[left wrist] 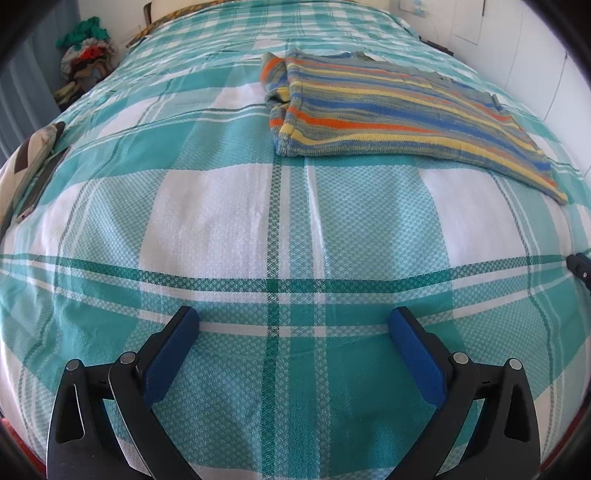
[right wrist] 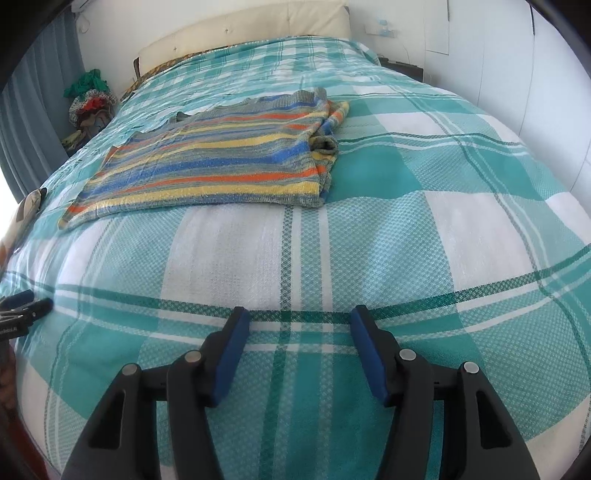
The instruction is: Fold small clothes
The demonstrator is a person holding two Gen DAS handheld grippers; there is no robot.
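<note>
A striped knit sweater in blue, yellow, orange and grey lies flat on the teal-and-white plaid bedspread, one sleeve folded in along its side. In the right wrist view the sweater sits far left of centre. My left gripper is open and empty, low over the bedspread, well short of the sweater. My right gripper is open and empty, also near the bed's front. Each gripper's tip shows at the other view's edge: the right one, the left one.
A pile of clothes sits on the floor by the far left corner of the bed. A patterned item lies at the bed's left edge. A cream headboard and white walls bound the far side.
</note>
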